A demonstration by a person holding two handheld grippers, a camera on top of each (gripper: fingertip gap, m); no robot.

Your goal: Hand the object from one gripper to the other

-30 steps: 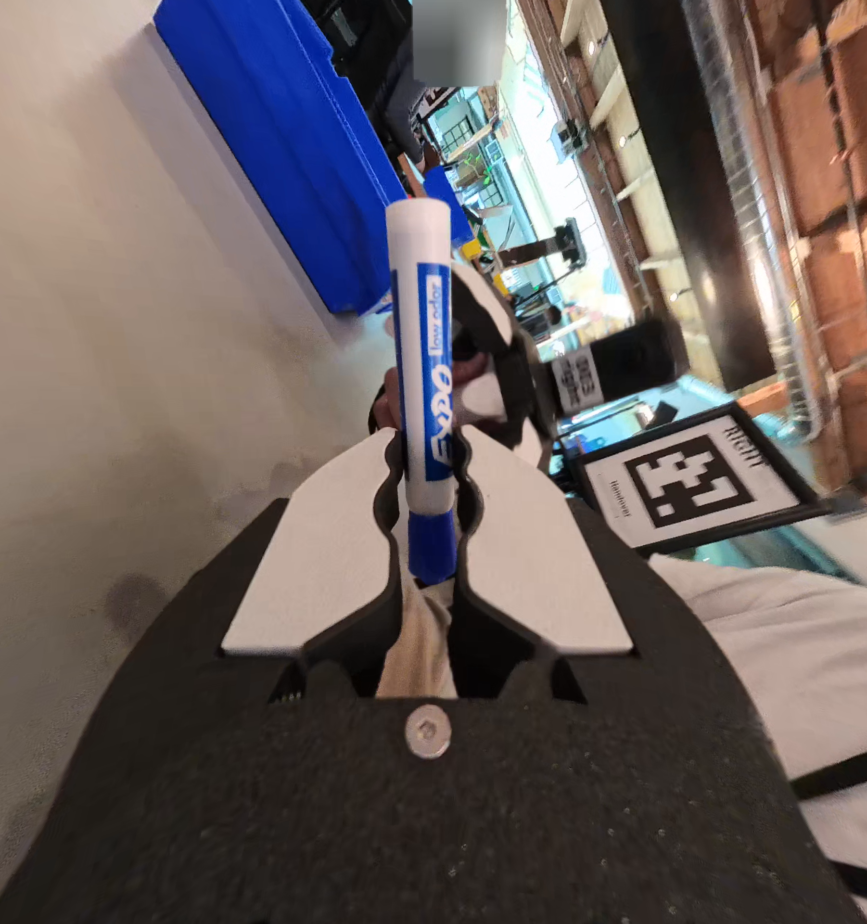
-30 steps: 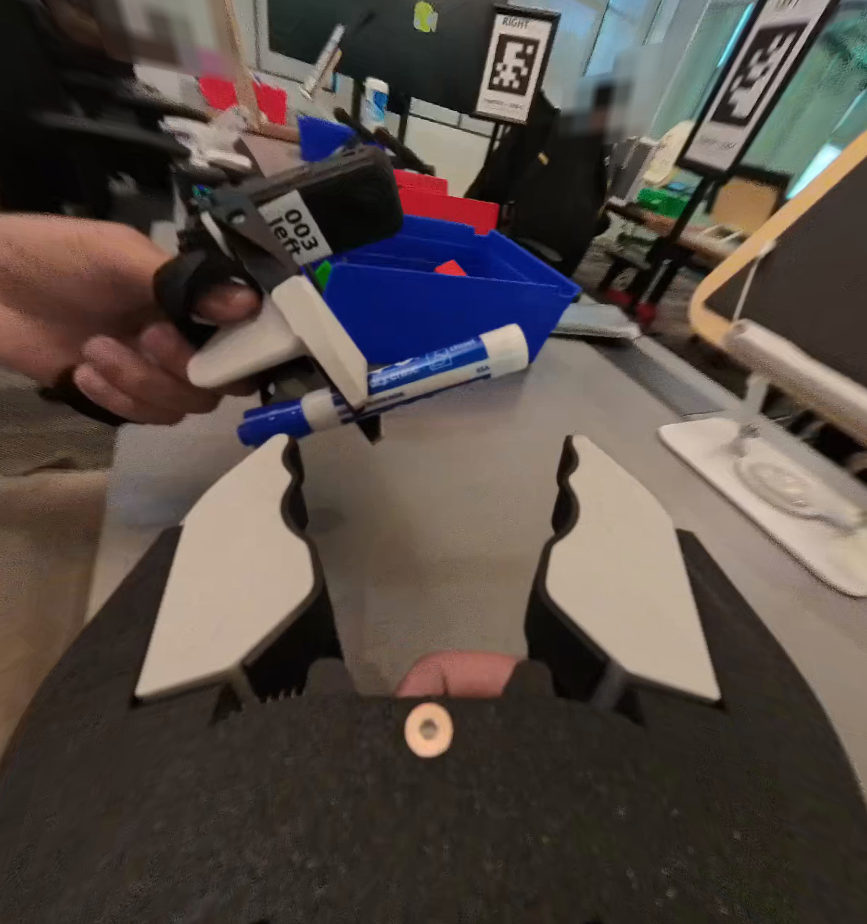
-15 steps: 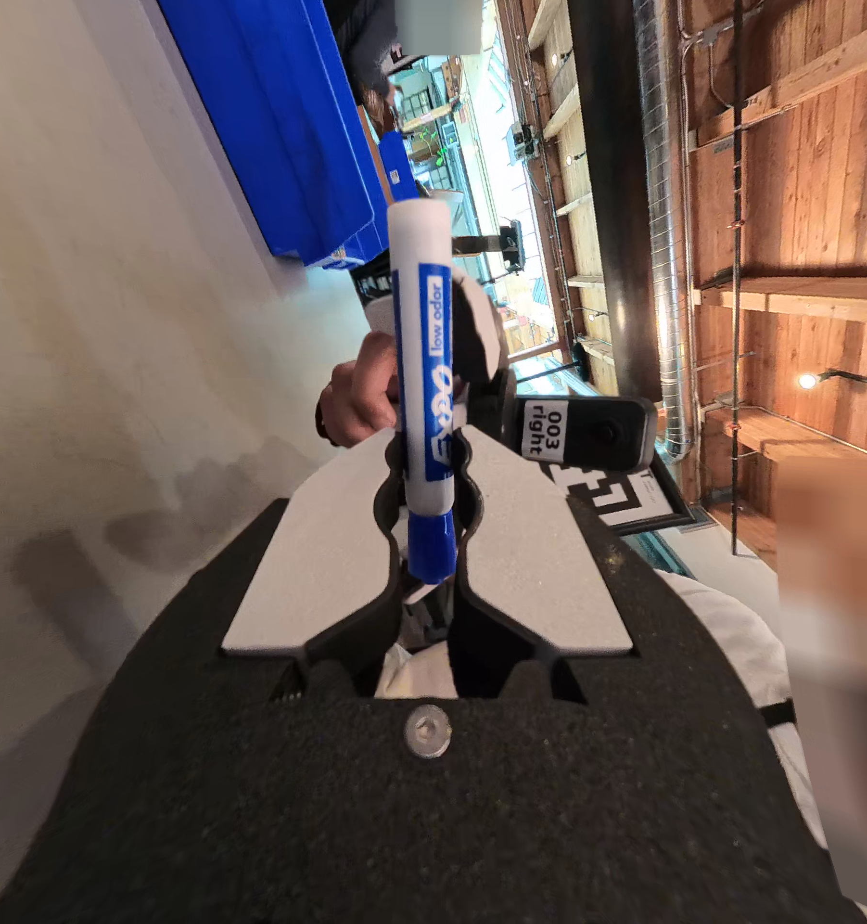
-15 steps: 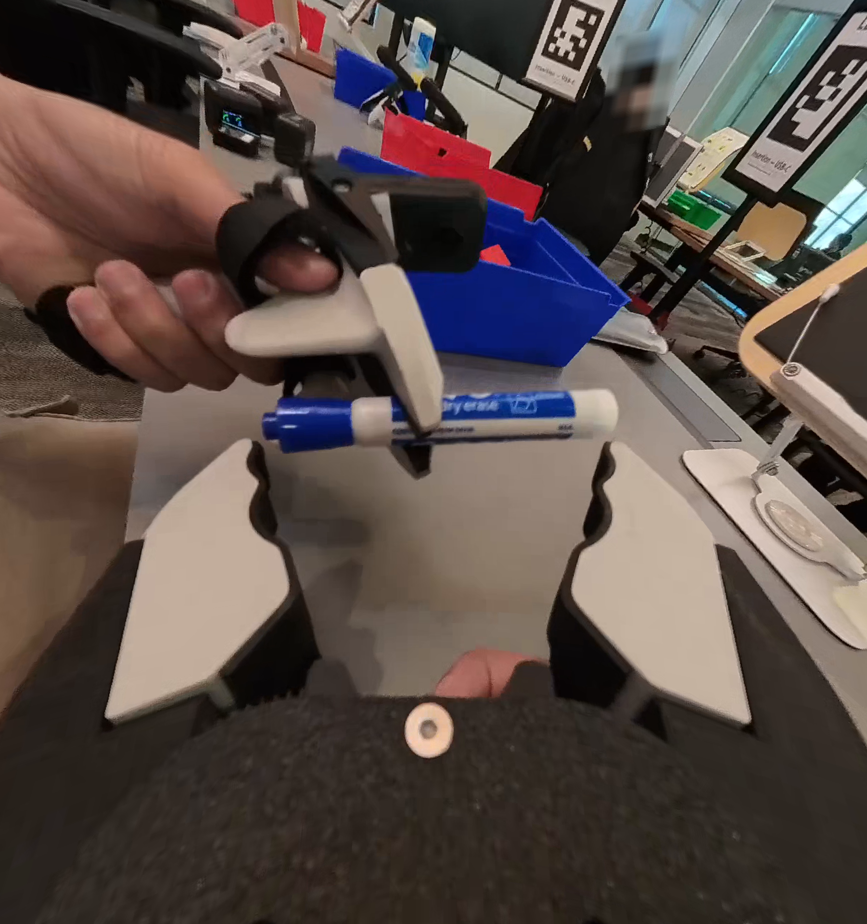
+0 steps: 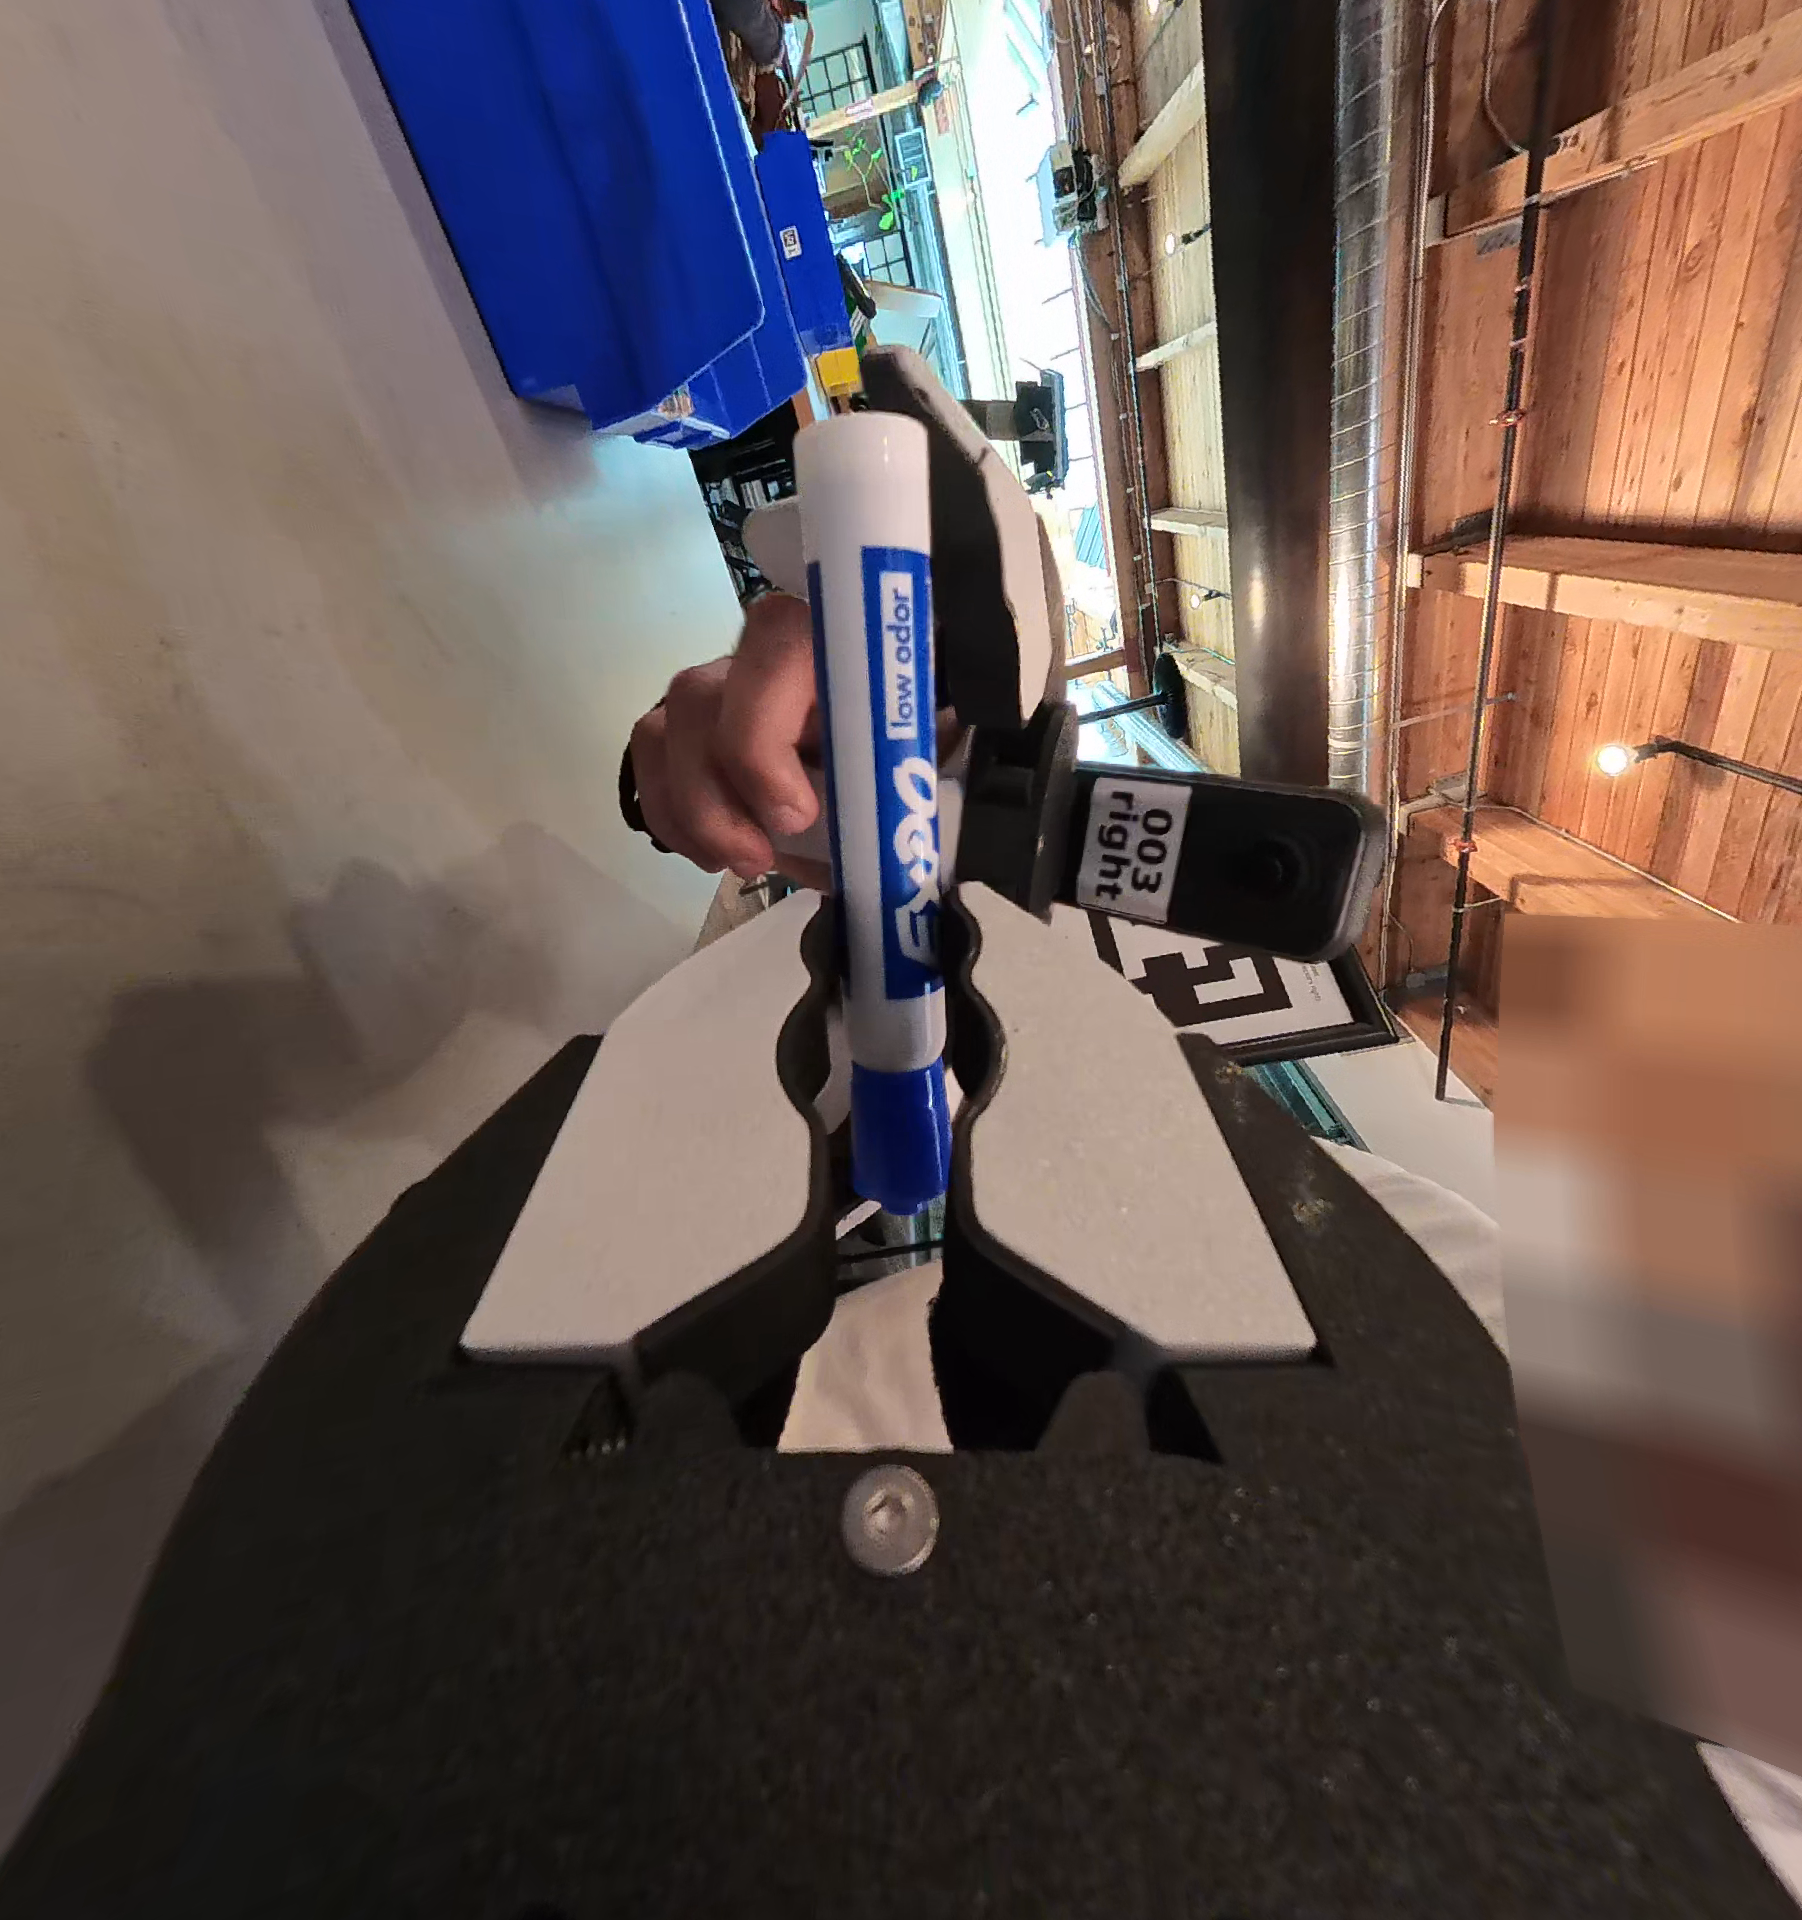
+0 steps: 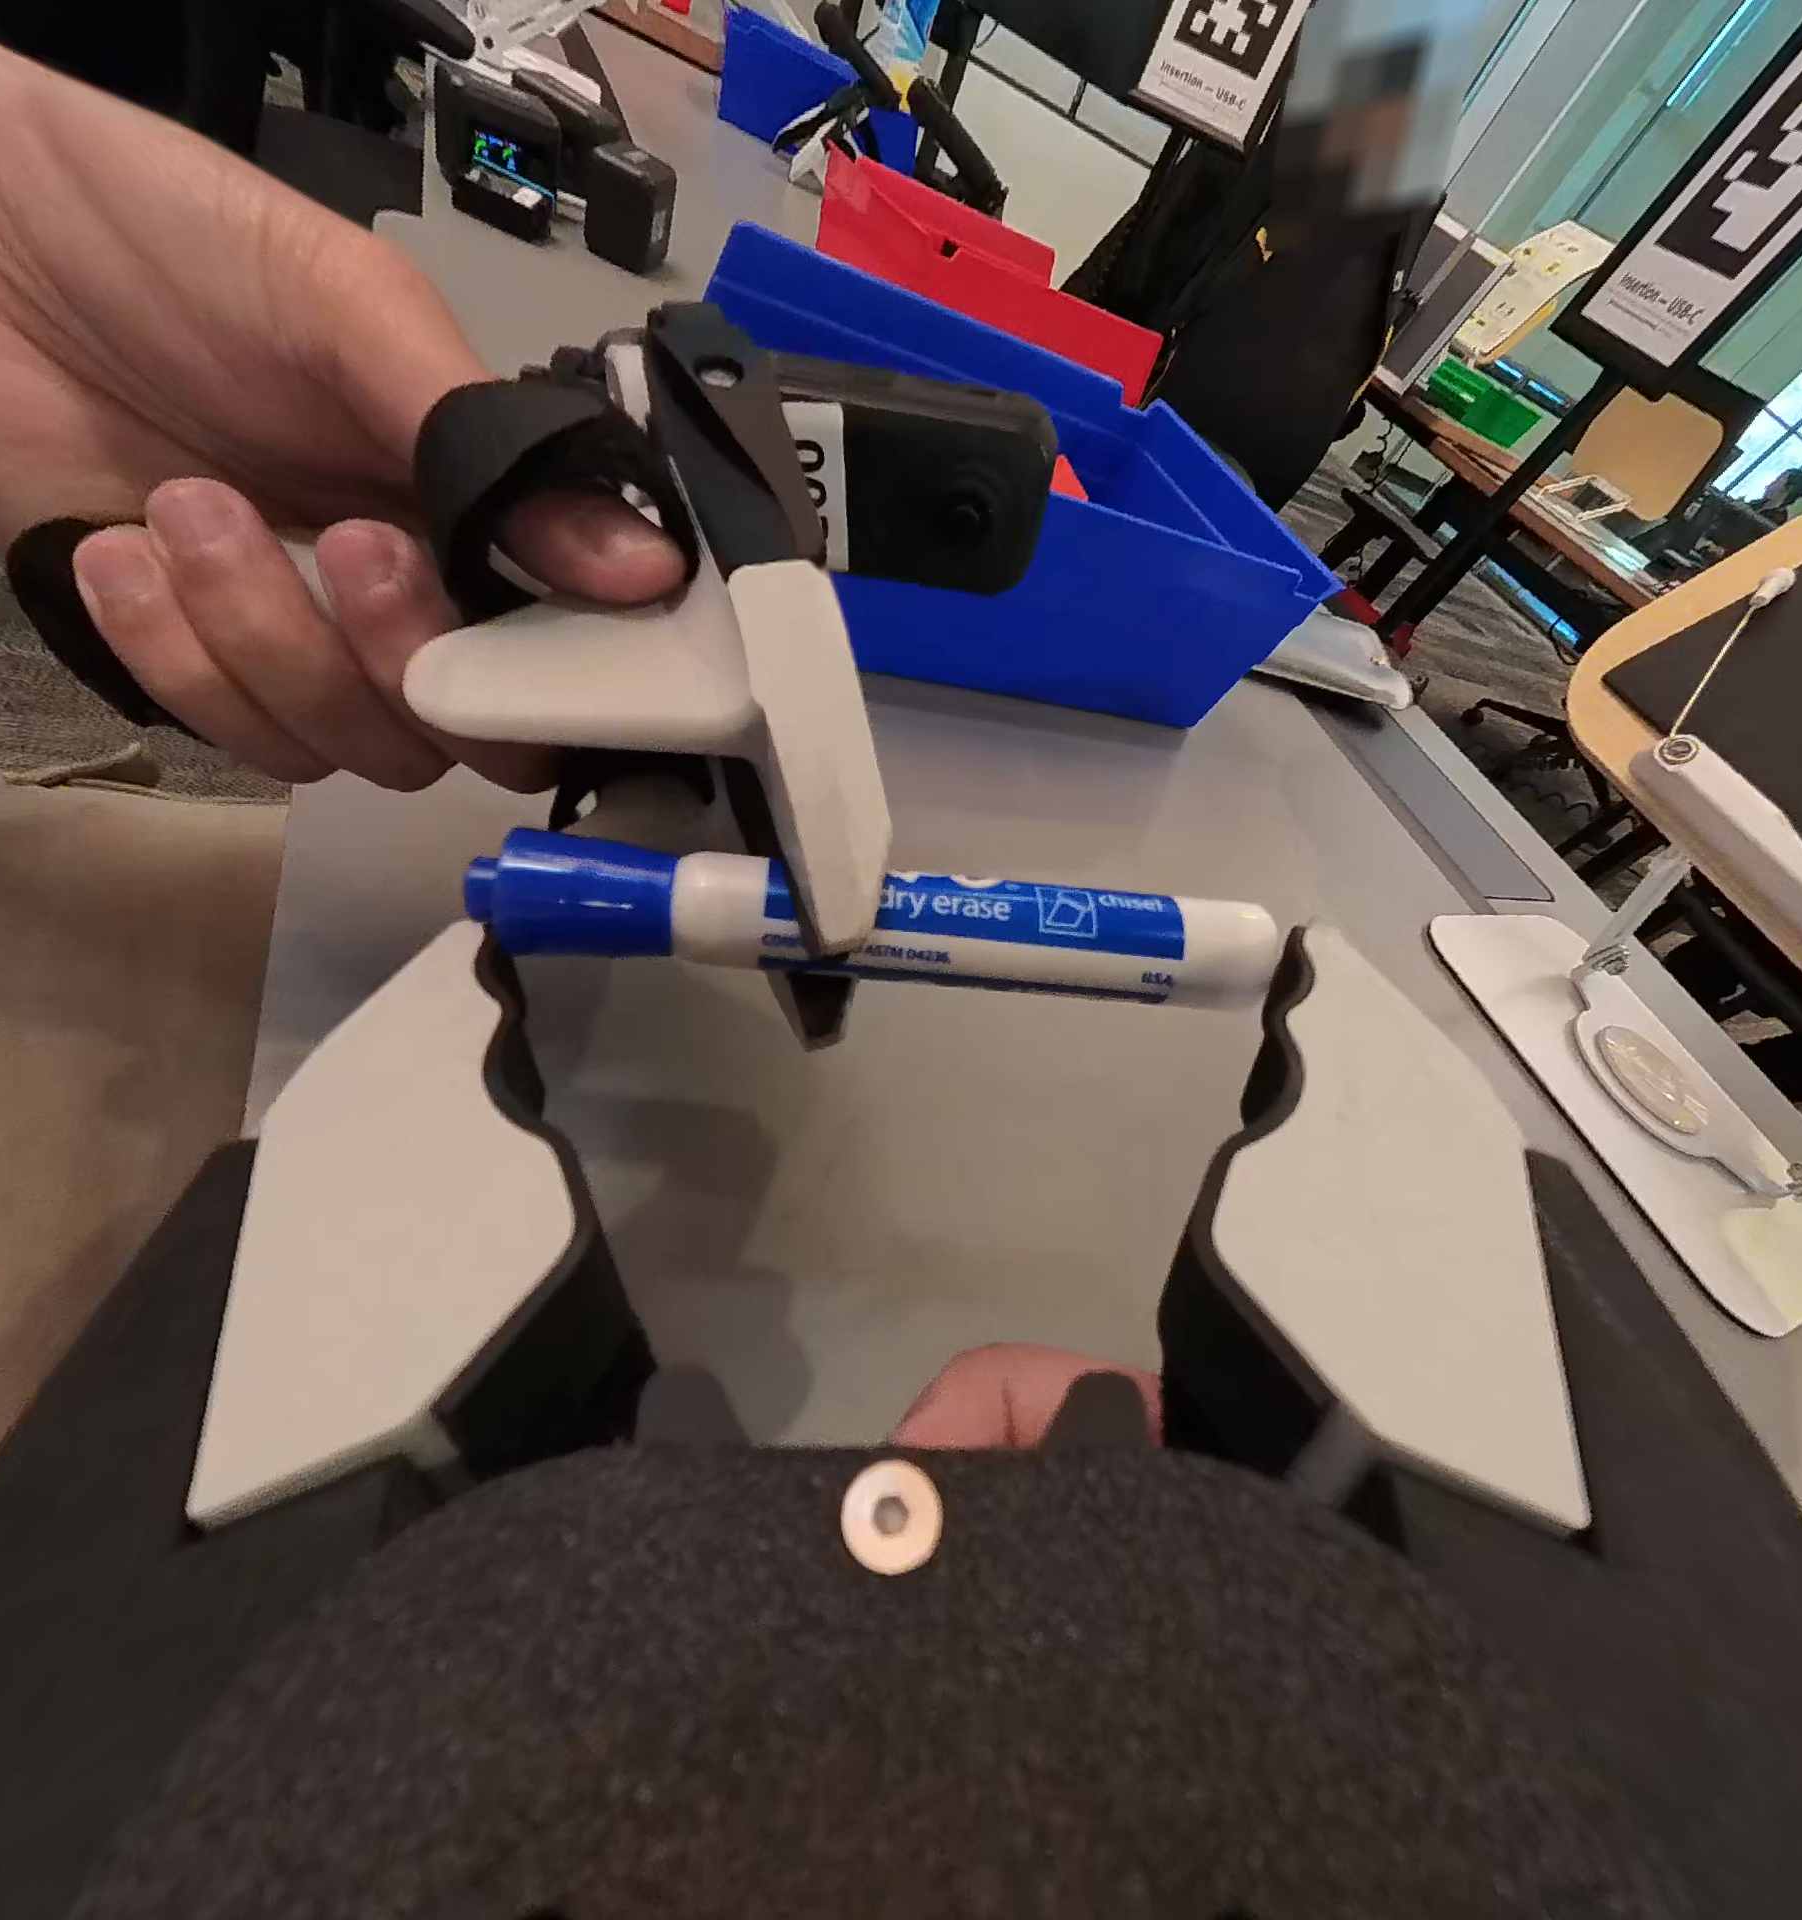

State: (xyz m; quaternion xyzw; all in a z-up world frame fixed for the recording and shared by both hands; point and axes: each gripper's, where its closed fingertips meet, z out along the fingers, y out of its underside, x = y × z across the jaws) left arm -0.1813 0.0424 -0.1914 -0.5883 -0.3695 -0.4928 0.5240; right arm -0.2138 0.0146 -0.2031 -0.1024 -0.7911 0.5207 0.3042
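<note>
A white and blue dry-erase marker (image 5: 881,790) with a blue cap is clamped in my left gripper (image 5: 892,956), which is shut on its lower barrel. In the right wrist view the marker (image 6: 876,920) lies crosswise, level, held by the left gripper (image 6: 819,940) from above. My right gripper (image 6: 881,971) is wide open, its two fingertips flanking the marker's ends, the cap by the left finger and the white end by the right one. The right gripper (image 5: 970,582) also shows behind the marker in the left wrist view.
A blue bin (image 6: 1063,582) stands on the grey table (image 6: 980,1143) just beyond the marker, a red bin (image 6: 980,281) behind it. A white card with a metal piece (image 6: 1645,1091) lies at the right. Marker signs on stands are farther off. My left and right fingertips are right by each other.
The two grippers have come together. The marker has turned level and now sits between my right gripper's open fingertips, which has opened a little wider. The left gripper stays shut on it.
</note>
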